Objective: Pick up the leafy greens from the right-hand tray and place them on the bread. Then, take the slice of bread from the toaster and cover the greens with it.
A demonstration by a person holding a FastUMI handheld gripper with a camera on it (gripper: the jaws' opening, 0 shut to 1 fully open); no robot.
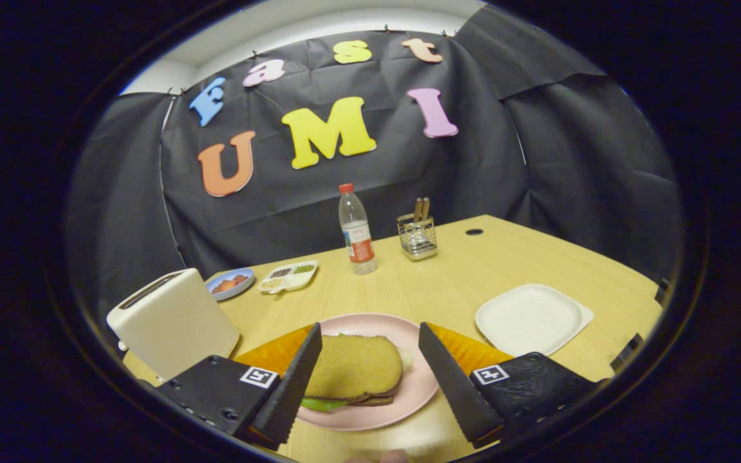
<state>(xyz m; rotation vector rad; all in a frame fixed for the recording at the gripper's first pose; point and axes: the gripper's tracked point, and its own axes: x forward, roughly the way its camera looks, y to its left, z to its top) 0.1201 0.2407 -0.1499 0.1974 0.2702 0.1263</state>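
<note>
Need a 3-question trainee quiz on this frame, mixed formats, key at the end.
1. True or false: the top slice of bread already covers the greens on the pink plate.
2. The white tray right of the plate holds: A) greens B) nothing C) bread
3. Fill in: the gripper has its fingers ____, one on each side of the sandwich.

Key: 1 true; 2 B; 3 open. The fingers touch nothing. The toaster stands beyond the left finger, with no slice sticking up from its slot.
</note>
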